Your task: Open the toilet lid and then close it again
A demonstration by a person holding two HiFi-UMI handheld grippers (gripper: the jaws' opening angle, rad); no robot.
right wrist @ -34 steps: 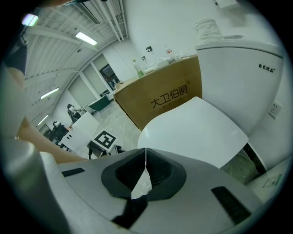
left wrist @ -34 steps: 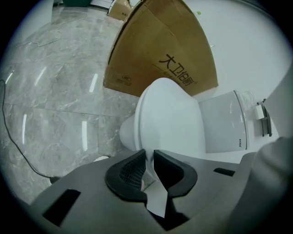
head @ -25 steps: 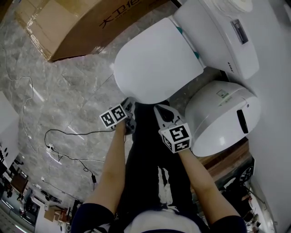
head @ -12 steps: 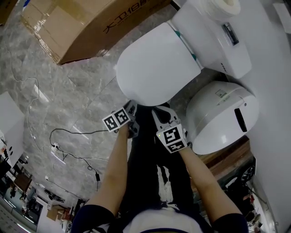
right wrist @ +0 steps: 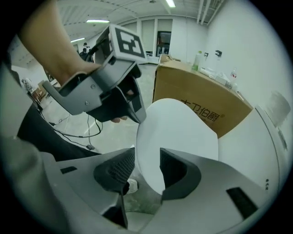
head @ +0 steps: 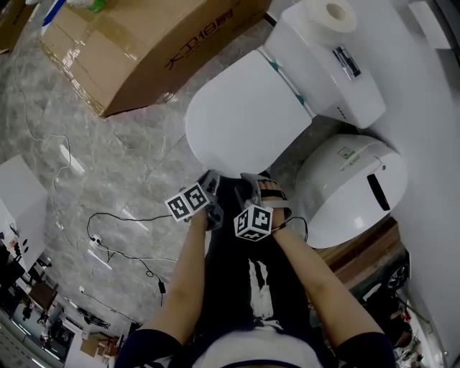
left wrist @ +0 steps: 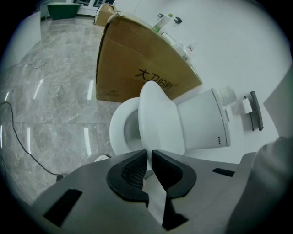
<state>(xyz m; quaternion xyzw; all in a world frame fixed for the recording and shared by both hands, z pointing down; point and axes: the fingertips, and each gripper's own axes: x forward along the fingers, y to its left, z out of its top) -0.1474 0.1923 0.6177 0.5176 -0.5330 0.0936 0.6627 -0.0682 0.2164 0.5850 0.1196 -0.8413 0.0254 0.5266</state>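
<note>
The white toilet lid (head: 248,118) is lifted partway off the seat (left wrist: 120,130), so the bowl shows under it in the left gripper view. My left gripper (head: 210,178) is at the lid's front rim. Its pads (left wrist: 132,167) pinch that rim, with the lid (left wrist: 158,114) rising beyond them. My right gripper (head: 257,180) is beside it at the same rim. In the right gripper view its jaws (right wrist: 147,167) are opening, with the lid's edge (right wrist: 178,123) between them and not pressed. The left gripper (right wrist: 105,87) also shows there, above left.
A large cardboard box (head: 151,43) lies on the marble floor left of the toilet. A paper roll (head: 327,14) sits on the tank (head: 323,61). A round white bin (head: 352,187) stands to the right. A black cable (head: 122,215) trails on the floor. The person's legs are below the grippers.
The left gripper has risen with the lid's rim in it. The right gripper has rolled and shifted left toward the left gripper, and its marker cube now faces differently.
</note>
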